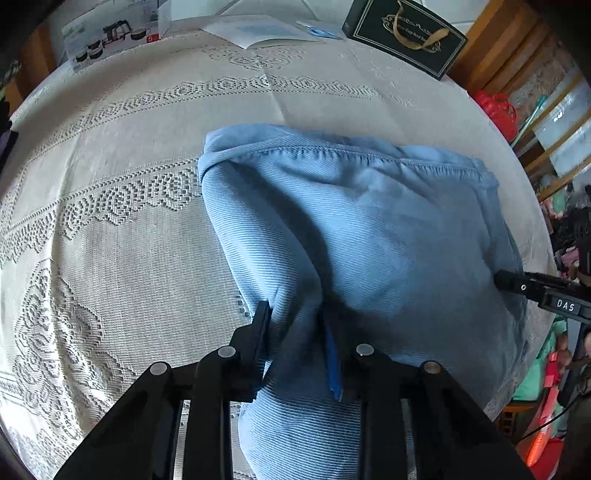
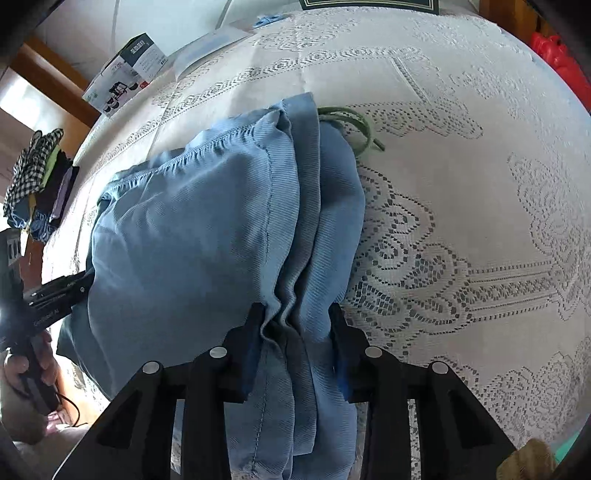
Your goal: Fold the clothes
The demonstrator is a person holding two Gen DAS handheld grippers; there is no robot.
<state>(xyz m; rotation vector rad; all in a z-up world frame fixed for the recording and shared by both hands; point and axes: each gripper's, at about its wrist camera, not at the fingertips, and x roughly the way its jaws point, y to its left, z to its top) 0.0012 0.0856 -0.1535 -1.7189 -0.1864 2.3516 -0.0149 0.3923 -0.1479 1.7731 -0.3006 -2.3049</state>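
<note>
Both grippers, left (image 1: 295, 325) and right (image 2: 297, 325), pinch bunched near edges of the blue elastic-waist garment (image 1: 369, 221). Likely holding both ends to carry a fold across the lace tablecloth (image 1: 129, 240).

A white lace tablecloth (image 1: 110, 229) covers the table, and at its far edge stand a white carton printed with cookware (image 1: 107, 38), a flat pale booklet (image 1: 258, 31) and a dark green box with a gold ribbon emblem (image 1: 406, 31). A small blue object (image 1: 325, 32) lies between the booklet and the green box, too small to identify. Off the table's sides sit a red plastic item (image 1: 496, 110) and a pile with checked fabric (image 2: 35, 162), while a green cord (image 2: 354, 122) lies on the cloth.
</note>
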